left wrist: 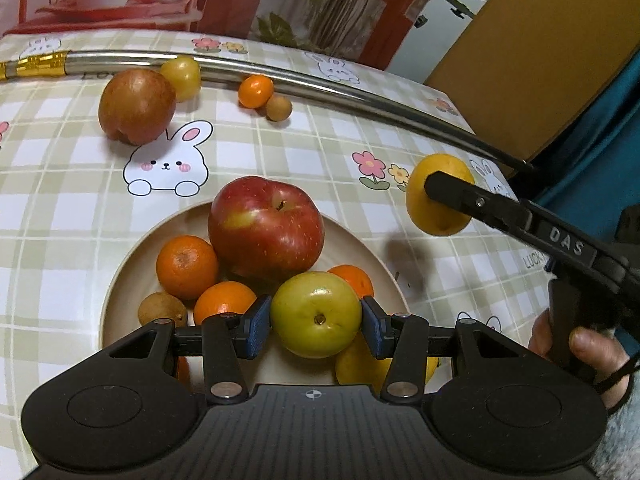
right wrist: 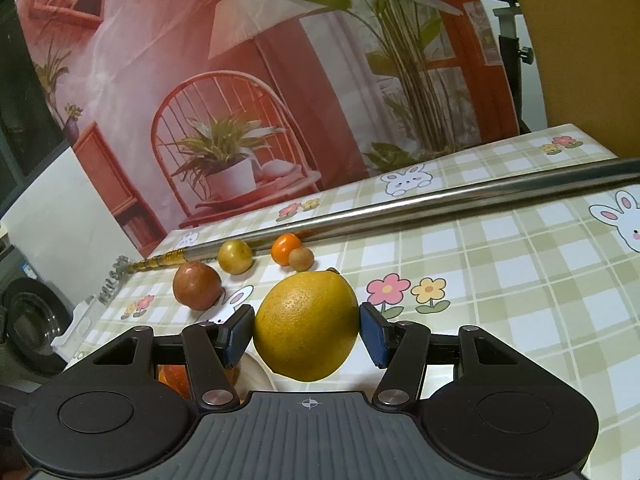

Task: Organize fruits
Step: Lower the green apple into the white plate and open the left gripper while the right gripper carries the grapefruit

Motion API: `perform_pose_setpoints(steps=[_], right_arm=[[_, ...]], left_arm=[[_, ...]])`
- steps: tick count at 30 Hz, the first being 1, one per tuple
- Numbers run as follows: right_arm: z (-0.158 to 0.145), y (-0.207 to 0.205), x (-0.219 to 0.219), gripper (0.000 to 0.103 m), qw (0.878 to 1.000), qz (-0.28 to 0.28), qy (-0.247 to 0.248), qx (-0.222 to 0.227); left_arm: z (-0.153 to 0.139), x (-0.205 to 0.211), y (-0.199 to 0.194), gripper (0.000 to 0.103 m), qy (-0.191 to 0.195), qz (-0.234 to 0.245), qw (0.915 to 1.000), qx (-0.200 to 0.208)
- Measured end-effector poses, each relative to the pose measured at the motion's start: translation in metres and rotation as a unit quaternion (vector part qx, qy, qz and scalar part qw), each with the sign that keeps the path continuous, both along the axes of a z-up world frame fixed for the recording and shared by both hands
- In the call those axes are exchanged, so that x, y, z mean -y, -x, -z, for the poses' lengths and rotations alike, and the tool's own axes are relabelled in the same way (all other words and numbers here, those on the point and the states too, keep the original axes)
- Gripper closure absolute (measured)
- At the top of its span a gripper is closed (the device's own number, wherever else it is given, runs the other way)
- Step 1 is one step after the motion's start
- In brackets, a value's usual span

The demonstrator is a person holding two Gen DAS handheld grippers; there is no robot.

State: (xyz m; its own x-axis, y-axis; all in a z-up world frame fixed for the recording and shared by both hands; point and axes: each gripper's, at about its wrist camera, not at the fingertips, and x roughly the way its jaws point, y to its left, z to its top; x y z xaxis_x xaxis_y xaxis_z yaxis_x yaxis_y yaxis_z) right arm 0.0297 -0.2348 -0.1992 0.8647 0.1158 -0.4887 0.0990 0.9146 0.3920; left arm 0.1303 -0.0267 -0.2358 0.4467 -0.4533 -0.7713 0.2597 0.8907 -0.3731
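My left gripper (left wrist: pixel 316 326) is shut on a green-yellow round fruit (left wrist: pixel 314 304) and holds it over the cream plate (left wrist: pixel 128 264). On the plate lie a red apple (left wrist: pixel 266 226), several small oranges (left wrist: pixel 186 266), a brown longan (left wrist: pixel 162 312) and a yellow fruit (left wrist: pixel 352 364) partly hidden under the fingers. My right gripper (right wrist: pixel 307 334) is shut on a large yellow lemon (right wrist: pixel 306 320), held above the tablecloth to the right of the plate. In the left wrist view the same lemon (left wrist: pixel 434 220) shows with one black finger (left wrist: pixel 460 196) across it.
At the far side of the table lie a brown-red fruit (left wrist: pixel 137 106), a yellow-green fruit (left wrist: pixel 182 78), a small orange (left wrist: pixel 256 90) and a longan (left wrist: pixel 279 108), beside a long steel rod (left wrist: pixel 340 90). A person's hand (left wrist: pixel 580 344) grips the right tool. A printed backdrop stands behind.
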Motion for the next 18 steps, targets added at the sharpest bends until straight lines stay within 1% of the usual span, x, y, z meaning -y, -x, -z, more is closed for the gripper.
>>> perform_pose_setpoints(steps=[4,8,11,18], right_arm=[[0.003,0.0,0.001,0.05,1.0,0.001,-0.005,-0.001],[0.005,0.001,0.003,0.05,1.0,0.002,-0.008,-0.003],[0.006,0.001,0.004,0.05,1.0,0.004,-0.012,-0.004],[0.005,0.004,0.004,0.05,1.0,0.006,-0.013,-0.001]], left_arm=[[0.0,0.005,-0.004,0.053,0.0,0.003,1.0,-0.001],[-0.001,0.013,-0.006,0.053,-0.021,0.009,0.9997,0.008],[0.0,0.015,-0.005,0.05,-0.029,0.016,0.9994,0.013],[0.0,0.003,-0.005,0.048,-0.007,-0.002,0.9999,0.009]])
